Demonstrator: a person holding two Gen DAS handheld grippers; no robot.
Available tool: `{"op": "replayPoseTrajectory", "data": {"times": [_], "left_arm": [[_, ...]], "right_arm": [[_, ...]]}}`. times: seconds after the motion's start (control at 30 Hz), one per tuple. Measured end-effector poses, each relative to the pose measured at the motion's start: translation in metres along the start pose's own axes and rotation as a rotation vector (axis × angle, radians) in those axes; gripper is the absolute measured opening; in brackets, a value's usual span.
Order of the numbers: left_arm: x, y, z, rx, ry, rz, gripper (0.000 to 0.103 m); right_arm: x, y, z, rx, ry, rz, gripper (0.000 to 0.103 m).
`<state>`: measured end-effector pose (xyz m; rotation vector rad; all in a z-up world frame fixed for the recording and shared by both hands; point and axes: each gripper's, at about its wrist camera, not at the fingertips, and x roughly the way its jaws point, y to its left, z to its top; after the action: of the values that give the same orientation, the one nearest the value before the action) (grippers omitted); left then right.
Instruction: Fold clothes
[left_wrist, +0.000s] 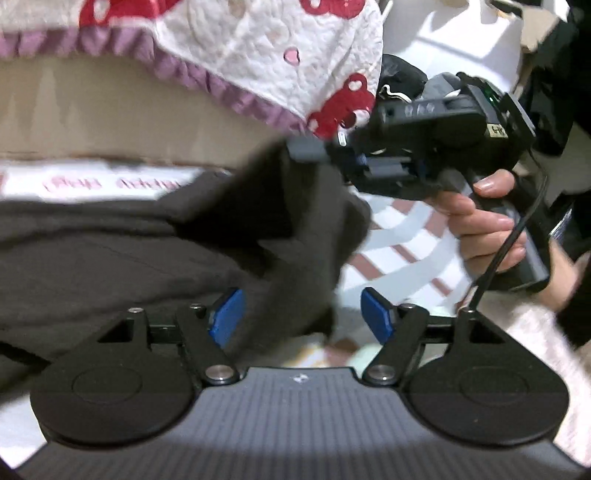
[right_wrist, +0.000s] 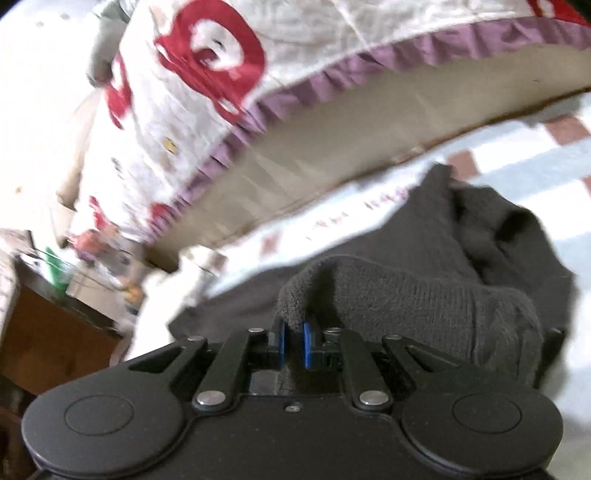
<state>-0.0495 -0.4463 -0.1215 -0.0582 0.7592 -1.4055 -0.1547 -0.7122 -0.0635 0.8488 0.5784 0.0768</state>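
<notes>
A dark grey knitted garment lies on a white sheet with red squares. My left gripper is open, its blue pads wide apart, with a hanging fold of the garment between them. My right gripper is shut on a thick folded edge of the garment and lifts it. In the left wrist view the right gripper comes in from the right, held by a hand, pinching the lifted cloth.
A white quilt with red shapes and a purple frill hangs over a beige bed side behind the garment. A brown wooden piece of furniture with clutter stands at the left in the right wrist view.
</notes>
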Motion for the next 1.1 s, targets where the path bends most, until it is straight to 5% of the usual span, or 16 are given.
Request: {"op": "replayPoseTrajectory", "data": {"times": [0.2, 0.23, 0.27, 0.3, 0.33, 0.37, 0.47, 0.57, 0.63, 0.7, 0.9, 1.1], "left_arm": [[0.03, -0.023, 0.011, 0.032, -0.026, 0.021, 0.08], [0.038, -0.023, 0.013, 0.029, -0.011, 0.048, 0.073], [0.048, -0.021, 0.016, 0.001, 0.034, 0.071, 0.053], [0.057, -0.013, 0.018, -0.044, 0.087, 0.089, 0.02], [0.062, -0.007, 0.021, -0.069, 0.115, 0.11, 0.008], [0.067, -0.002, 0.023, -0.092, 0.143, 0.13, 0.009], [0.058, -0.009, 0.036, 0.069, 0.096, 0.269, 0.008], [0.041, -0.016, 0.051, 0.118, 0.071, 0.307, 0.008], [0.028, -0.022, 0.056, 0.162, 0.029, 0.355, 0.008], [0.016, -0.029, 0.061, 0.263, -0.031, 0.446, 0.007], [-0.022, -0.012, 0.115, 0.263, -0.197, 0.65, 0.007], [-0.028, 0.052, 0.192, 0.358, -0.223, 0.885, 0.007]], "right_arm": [[-0.01, 0.0, 0.008, 0.051, -0.068, 0.183, 0.012], [-0.014, 0.0, 0.01, 0.052, -0.086, 0.206, 0.012], [-0.019, 0.0, 0.013, 0.043, -0.11, 0.23, 0.01], [-0.026, -0.001, 0.018, 0.026, -0.143, 0.249, 0.008], [-0.034, -0.001, 0.024, 0.007, -0.179, 0.264, 0.008], [-0.042, -0.002, 0.03, -0.013, -0.215, 0.28, 0.008], [-0.048, -0.012, 0.058, -0.033, -0.202, 0.173, 0.008], [-0.049, -0.033, 0.079, 0.008, -0.176, 0.061, 0.014], [-0.05, -0.048, 0.084, 0.055, -0.154, -0.025, 0.026], [-0.052, -0.064, 0.084, 0.131, -0.13, -0.092, 0.057], [-0.045, -0.118, 0.075, 0.32, -0.007, -0.283, 0.057], [-0.035, -0.138, 0.072, 0.292, 0.032, -0.41, 0.057]]}}
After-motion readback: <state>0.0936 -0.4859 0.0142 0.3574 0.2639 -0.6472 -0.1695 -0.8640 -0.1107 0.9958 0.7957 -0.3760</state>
